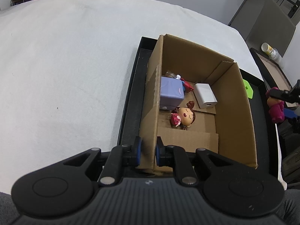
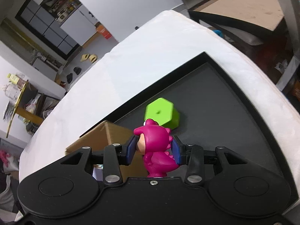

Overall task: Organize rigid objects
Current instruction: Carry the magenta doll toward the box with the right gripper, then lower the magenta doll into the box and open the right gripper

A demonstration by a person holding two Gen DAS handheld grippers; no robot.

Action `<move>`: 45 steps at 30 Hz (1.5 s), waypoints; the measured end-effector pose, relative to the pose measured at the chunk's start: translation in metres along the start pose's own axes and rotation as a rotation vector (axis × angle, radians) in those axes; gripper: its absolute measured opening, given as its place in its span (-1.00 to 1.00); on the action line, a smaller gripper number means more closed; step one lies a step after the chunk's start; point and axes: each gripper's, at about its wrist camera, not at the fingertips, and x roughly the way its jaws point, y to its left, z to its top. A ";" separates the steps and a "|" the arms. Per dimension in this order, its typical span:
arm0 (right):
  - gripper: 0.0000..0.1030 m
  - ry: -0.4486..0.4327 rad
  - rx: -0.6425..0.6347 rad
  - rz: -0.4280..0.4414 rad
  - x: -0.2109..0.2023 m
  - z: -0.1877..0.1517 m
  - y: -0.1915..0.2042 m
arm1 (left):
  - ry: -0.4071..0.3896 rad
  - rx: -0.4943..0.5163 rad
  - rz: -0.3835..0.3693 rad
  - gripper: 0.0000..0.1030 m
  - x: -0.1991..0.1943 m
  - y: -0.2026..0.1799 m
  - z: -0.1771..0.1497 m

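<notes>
Cardboard fills the left wrist view: the left gripper (image 1: 148, 150) clamps the near left wall of the cardboard box (image 1: 234, 101), which sits on a black tray (image 1: 131, 101); ahead, inside, lie a purple box (image 1: 171, 91), white charger (image 1: 205, 95) and doll figure (image 1: 184, 116). From the right wrist, the right gripper (image 2: 153, 151) is closed on a magenta dinosaur figure (image 2: 156, 148), green hexagonal block (image 2: 162, 113) just beyond.
</notes>
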 end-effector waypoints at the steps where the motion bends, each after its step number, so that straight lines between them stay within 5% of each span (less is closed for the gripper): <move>1: -0.22 -0.001 -0.010 0.003 0.000 -0.001 0.005 | 0.000 -0.001 -0.002 -0.73 0.000 0.000 0.000; 32: -0.22 0.040 -0.316 0.026 0.025 -0.025 0.112 | 0.006 -0.031 -0.073 -0.68 0.000 0.016 0.002; 45: -0.22 0.085 -0.458 -0.036 0.052 -0.049 0.139 | 0.008 -0.038 -0.085 -0.68 0.001 0.019 0.003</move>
